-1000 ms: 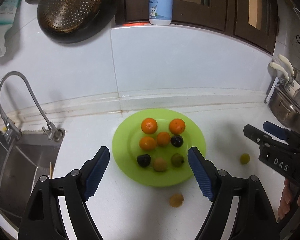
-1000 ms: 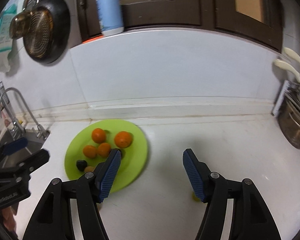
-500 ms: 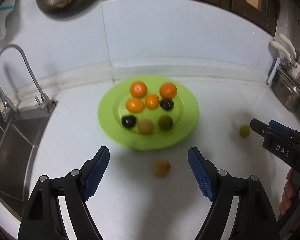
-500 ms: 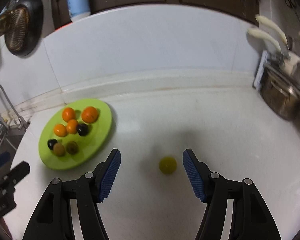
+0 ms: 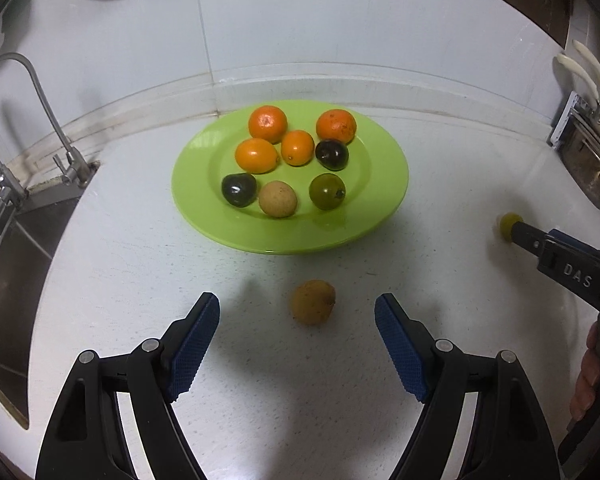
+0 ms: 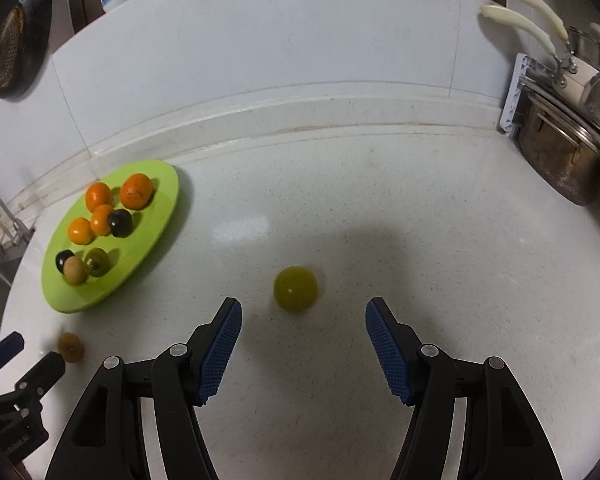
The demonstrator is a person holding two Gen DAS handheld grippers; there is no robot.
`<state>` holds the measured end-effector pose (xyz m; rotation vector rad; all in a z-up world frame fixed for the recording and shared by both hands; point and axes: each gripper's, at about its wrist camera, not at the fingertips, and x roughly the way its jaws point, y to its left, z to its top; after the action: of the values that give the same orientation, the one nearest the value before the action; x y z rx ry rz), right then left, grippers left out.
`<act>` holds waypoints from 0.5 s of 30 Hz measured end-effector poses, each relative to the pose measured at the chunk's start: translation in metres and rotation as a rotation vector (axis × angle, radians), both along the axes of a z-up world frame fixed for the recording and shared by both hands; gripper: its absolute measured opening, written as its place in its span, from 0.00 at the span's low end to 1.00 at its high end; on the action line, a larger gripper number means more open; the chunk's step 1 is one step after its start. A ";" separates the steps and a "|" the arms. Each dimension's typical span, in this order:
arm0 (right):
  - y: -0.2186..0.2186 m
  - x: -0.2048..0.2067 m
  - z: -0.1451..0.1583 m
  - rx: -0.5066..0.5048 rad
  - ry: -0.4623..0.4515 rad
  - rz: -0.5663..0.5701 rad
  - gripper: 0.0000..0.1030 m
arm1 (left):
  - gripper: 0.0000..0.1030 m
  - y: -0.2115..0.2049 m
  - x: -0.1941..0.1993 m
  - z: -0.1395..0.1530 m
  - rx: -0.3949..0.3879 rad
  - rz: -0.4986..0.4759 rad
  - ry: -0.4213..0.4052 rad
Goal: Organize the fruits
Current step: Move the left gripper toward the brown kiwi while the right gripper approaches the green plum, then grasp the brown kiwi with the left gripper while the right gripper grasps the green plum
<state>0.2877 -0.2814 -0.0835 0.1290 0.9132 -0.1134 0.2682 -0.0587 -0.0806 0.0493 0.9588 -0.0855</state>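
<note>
White bench seen from both wrist cameras. Left tool: jaws wide apart and closing; a brown fruit lies on the bench just ahead of the gap between the blue pads, touching neither. Right tool: jaws parted about halfway and holding nothing; a yellow-green fruit sits on the bench just beyond the fingertips and in line with the gap, clear of both pads.

Green plate, on the bench beyond the brown fruit and near the back wall, carries eight fruits. Four orange fruits are grouped at the far side. A dark fruit sits just right of them, and a second dark fruit lies at the near left. A tan fruit lies at the near middle, and a green fruit at the near right.

In the left wrist view the right tool enters from the right edge, held by a hand, its tip reaching the yellow-green fruit. A sink with a curved faucet lies at the left; a metal pot stands at the far right.
</note>
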 end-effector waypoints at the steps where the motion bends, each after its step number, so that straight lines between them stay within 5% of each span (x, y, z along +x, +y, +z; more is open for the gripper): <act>1: 0.000 0.003 -0.003 0.003 0.006 0.003 0.63 | 0.73 0.000 0.001 -0.001 -0.005 -0.001 0.003; 15: 0.003 0.028 -0.022 0.011 0.056 0.068 0.35 | 0.27 -0.006 0.012 -0.015 -0.104 -0.050 0.071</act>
<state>0.3158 -0.2785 -0.1051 0.1056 0.9728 -0.0493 0.2807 -0.0643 -0.0958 -0.0259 1.0225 -0.1846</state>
